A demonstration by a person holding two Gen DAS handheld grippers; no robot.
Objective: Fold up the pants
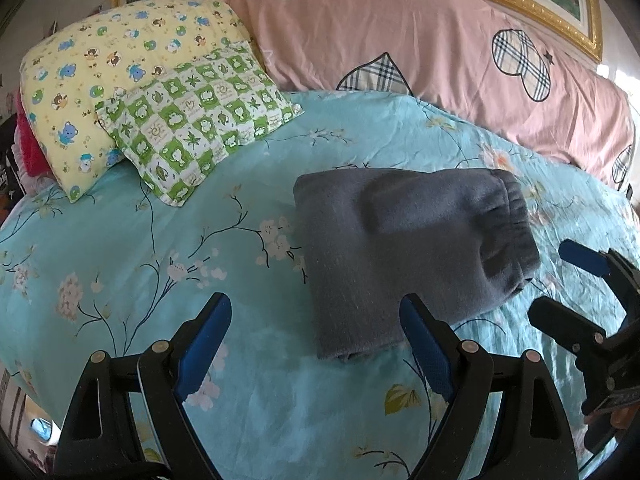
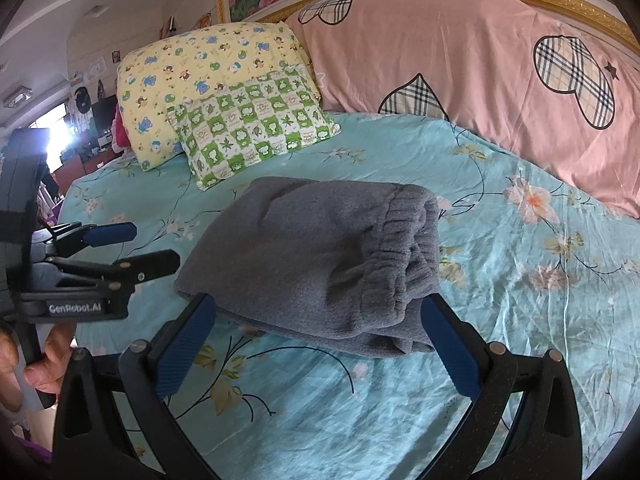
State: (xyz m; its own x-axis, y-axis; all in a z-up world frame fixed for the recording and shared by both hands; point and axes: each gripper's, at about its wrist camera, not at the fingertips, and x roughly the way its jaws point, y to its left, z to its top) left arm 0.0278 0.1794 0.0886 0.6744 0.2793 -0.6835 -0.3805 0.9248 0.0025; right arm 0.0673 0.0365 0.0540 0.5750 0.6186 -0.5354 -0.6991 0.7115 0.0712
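nearest me, my left tongs (image 1: 316, 344) stand wide apart with nothing between them, over bare sheet (image 1: 120, 240) just short of the pants' near left corner. my right tongs (image 2: 316, 344) are spread wide too and hold nothing; the near edge of the pants (image 2: 312, 256) lies just ahead of the pads, and the right pad (image 2: 452, 352) is just beside the waistband end, though i cannot tell if it touches. each pair shows in the other's view, off to the side, also apart.

just past both tips the pants sit as a thick grey bundle on the sheet, elastic waistband to my right, smooth fold to my left. i judge the folding nearly or fully done.

if anything is left, it is tidying. i would press the puffy top flat with a pad, not pinch it, since a pinch could drag the top layer and open the stack. the waistband end bulges and looks loose; nudge it square from the side.

beyond lie the checked pillow (image 1: 196, 128), the yellow pillow (image 1: 100, 56) and the pink quilt (image 1: 400, 32).
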